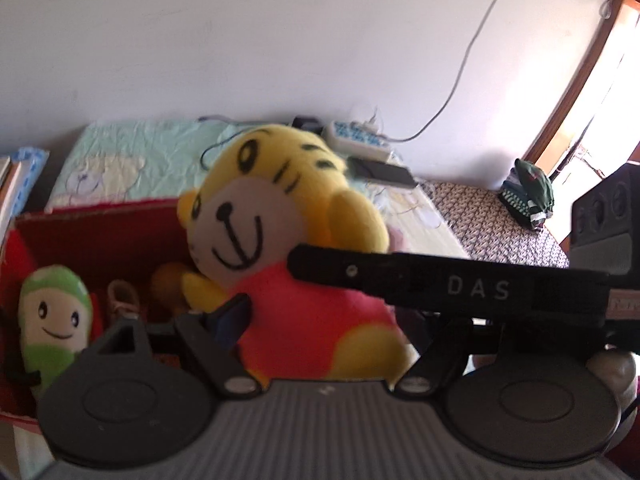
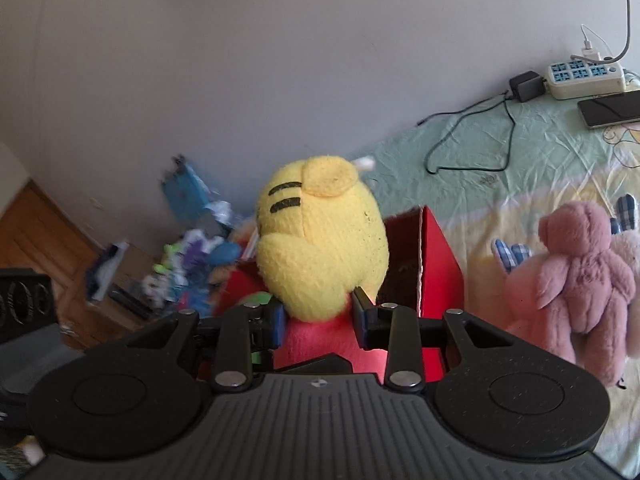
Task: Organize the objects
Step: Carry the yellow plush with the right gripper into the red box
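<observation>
Two grippers meet on one tiger plush point(image 2: 320, 236). The right gripper point(image 2: 318, 320) pinches its pink body from behind, fingers closed against the fabric. The left gripper point(image 1: 304, 296) frames the same pink body point(image 1: 304, 320), but whether it grips cannot be told. Only the left view shows the tiger's face, tilted left, long axis near upright, over the red box point(image 1: 80, 220) holding a green plush point(image 1: 52, 320). Only the right view shows a pink bear point(image 2: 576, 280) on the bed point(image 2: 520, 152).
</observation>
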### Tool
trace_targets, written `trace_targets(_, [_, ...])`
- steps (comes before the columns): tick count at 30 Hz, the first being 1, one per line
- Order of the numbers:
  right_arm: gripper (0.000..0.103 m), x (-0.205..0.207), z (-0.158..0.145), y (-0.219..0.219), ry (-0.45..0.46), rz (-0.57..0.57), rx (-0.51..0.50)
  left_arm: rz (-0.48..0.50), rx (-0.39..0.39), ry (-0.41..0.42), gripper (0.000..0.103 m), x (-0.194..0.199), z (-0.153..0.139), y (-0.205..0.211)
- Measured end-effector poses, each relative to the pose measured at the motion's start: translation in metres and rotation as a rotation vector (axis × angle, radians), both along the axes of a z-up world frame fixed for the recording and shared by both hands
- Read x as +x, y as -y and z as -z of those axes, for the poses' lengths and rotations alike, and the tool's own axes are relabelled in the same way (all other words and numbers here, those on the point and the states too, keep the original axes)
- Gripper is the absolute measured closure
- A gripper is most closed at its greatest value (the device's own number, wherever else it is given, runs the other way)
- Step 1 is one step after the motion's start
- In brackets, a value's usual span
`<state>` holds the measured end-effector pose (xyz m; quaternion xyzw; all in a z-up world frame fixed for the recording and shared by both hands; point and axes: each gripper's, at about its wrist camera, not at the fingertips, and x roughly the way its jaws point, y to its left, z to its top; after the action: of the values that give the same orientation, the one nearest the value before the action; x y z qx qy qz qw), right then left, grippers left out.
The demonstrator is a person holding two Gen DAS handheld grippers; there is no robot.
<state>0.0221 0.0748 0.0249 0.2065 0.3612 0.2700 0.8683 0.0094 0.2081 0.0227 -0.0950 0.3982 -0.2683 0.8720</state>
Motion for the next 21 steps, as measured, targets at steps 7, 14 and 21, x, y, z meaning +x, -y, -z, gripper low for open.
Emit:
trace_targets(7, [0.069, 0.004, 0.015, -0.001, -0.049, 0.115, -0.001, 0.023, -0.067, -0.046, 0.023, 0.024, 0.025, -0.023])
trace_targets(14, [0.069, 0.002, 0.028, -0.015, -0.106, 0.161, -0.102, 0.075, -0.014, -0.087, 0.025, 0.038, 0.045, -0.018])
trace_targets(21, [0.066, 0.001, 0.033, -0.015, -0.161, 0.186, -0.096, 0.108, -0.024, -0.110, 0.026, 0.034, 0.057, -0.018])
